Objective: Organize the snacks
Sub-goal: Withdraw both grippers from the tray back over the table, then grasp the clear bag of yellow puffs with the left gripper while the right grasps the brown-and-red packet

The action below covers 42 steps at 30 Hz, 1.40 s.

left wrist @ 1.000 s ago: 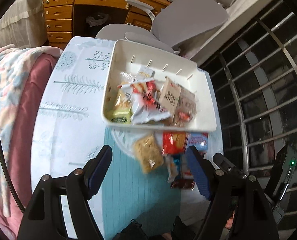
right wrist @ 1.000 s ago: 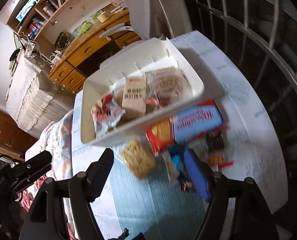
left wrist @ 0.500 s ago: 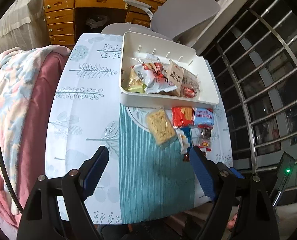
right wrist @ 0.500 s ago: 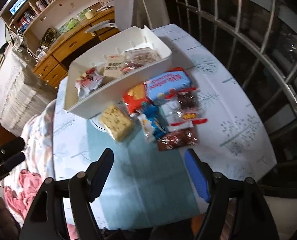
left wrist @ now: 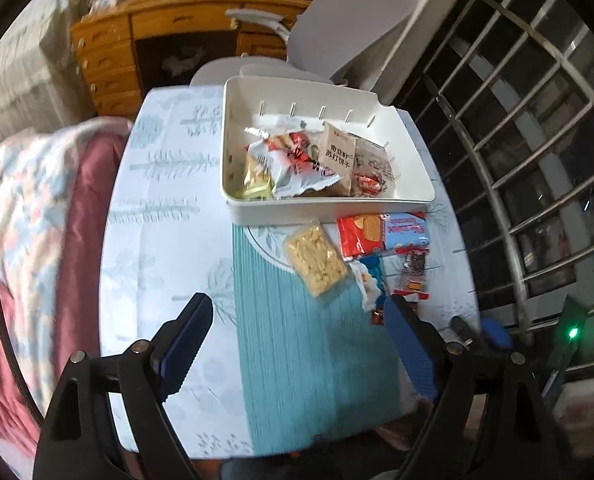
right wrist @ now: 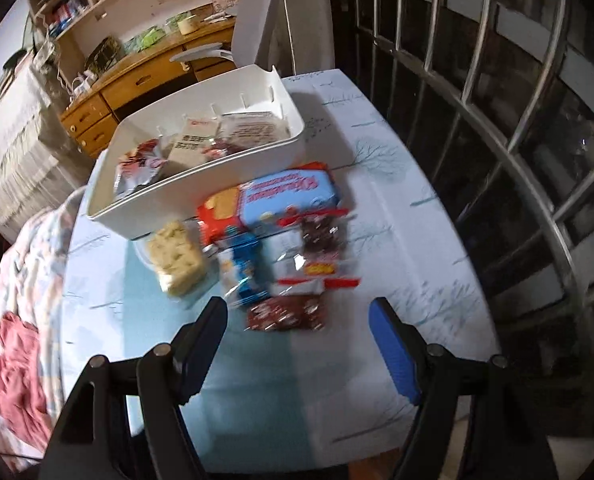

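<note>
One white tray [left wrist: 329, 208], one grey chair [left wrist: 349, 20], one wooden desk [left wrist: 109, 60]

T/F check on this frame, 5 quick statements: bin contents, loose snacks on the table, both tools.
1. The white bin already holds several snack packs. True.
2. The yellow cracker pack lies inside the bin. False: it lies on the table, just in front of the bin.
3. The left tool grips a snack. False: its jaws stand open with nothing between them, and have just been opening.
4. The right tool is open and holds nothing. True.
5. The red-and-blue biscuit pack stands upright in the bin. False: it lies flat on the table beside the bin.
</note>
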Each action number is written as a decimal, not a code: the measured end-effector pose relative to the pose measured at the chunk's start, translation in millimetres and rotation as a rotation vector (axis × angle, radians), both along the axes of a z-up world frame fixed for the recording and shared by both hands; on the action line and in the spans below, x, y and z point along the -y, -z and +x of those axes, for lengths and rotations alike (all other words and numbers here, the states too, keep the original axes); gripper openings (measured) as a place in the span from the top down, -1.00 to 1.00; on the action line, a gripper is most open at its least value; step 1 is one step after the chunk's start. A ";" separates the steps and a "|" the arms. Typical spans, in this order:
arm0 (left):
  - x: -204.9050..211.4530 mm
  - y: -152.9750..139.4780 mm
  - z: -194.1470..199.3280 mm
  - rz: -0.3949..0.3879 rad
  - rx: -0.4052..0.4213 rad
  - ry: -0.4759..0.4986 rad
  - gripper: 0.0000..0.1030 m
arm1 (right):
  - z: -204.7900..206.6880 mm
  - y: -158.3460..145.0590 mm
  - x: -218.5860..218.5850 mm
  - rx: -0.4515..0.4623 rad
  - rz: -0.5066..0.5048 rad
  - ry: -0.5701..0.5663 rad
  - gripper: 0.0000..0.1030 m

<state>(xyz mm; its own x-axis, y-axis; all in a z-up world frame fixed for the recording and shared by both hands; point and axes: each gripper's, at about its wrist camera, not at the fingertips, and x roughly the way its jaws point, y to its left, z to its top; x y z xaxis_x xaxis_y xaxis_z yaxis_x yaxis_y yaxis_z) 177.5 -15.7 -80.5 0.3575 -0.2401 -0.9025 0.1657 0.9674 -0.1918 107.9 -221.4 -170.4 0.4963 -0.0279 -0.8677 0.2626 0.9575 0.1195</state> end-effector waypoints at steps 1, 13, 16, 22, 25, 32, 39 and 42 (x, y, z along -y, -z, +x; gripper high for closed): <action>6.8 1.2 1.6 0.032 0.007 0.016 -0.68 | 2.4 0.9 4.0 0.001 -0.001 -0.010 -0.44; 60.9 45.9 34.5 0.131 -0.130 0.029 -0.68 | 35.1 34.6 35.5 -0.002 -0.052 -0.274 -0.44; 71.8 65.1 44.9 0.163 -0.176 0.012 -0.68 | 40.8 44.4 35.8 0.017 -0.084 -0.325 -0.44; 85.7 106.7 67.5 0.166 -0.290 -0.053 -0.69 | 54.7 70.7 41.5 0.009 -0.052 -0.359 -0.43; 86.3 128.0 78.1 0.146 -0.352 -0.101 -0.69 | 59.4 80.1 41.9 0.016 -0.040 -0.369 -0.43; 80.9 164.5 96.5 0.126 -0.428 -0.216 -0.69 | 71.1 99.7 42.7 0.006 0.017 -0.394 -0.43; 75.9 190.5 111.8 0.094 -0.437 -0.326 -0.69 | 83.2 110.3 38.9 0.000 0.041 -0.412 -0.41; 79.1 199.3 115.7 0.099 -0.443 -0.338 -0.68 | 88.1 112.9 35.7 -0.007 0.039 -0.425 -0.21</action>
